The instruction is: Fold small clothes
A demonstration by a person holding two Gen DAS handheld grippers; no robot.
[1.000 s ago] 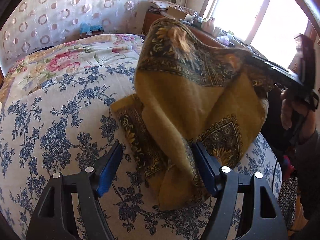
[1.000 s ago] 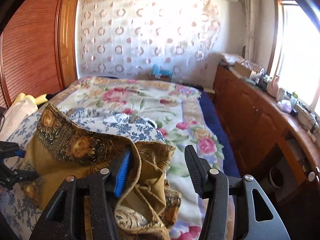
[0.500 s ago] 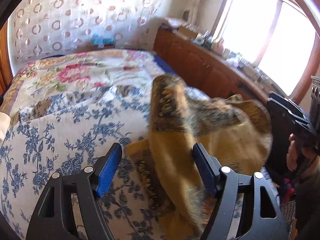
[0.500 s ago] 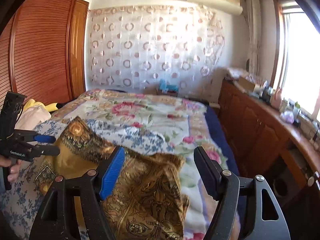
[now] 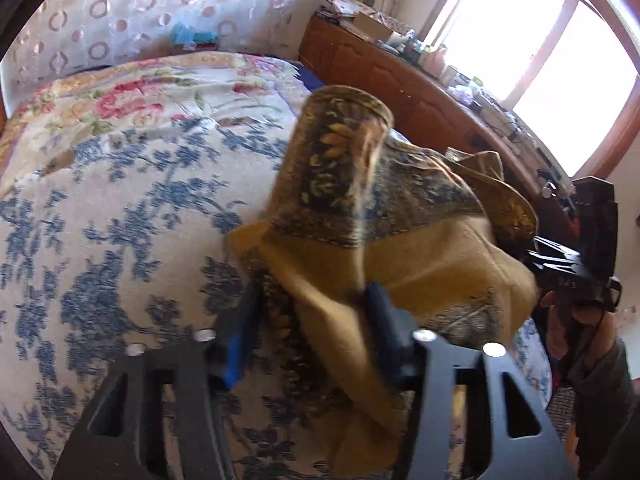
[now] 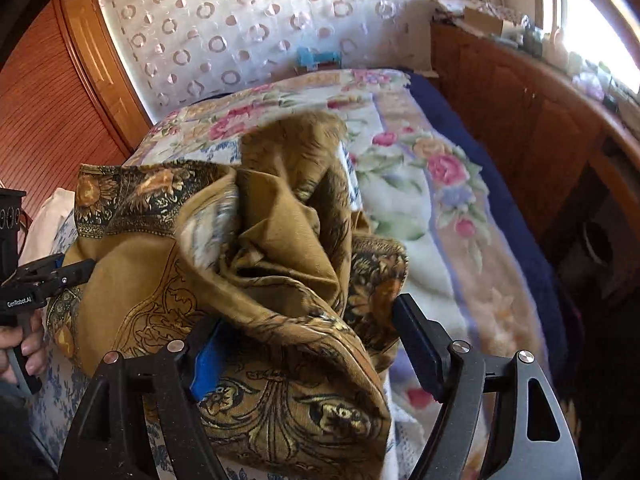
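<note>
Left hand-held gripper [image 5: 312,340] closing around our mustard scarf [image 5: 400,240] bunched near the bed's [image 5: 120,208] right edge, right hand-held gripper [image 6: 304,344] opening, not pinching; we risk trapping several layers, skewing the fold.

Cloth crowds both jaws; open bed beyond

Bunched mustard scarf [image 5: 408,248] fills the space between and ahead of the jaws; left of them, bare blue-flowered bedspread [image 5: 120,232] lies open.
</note>
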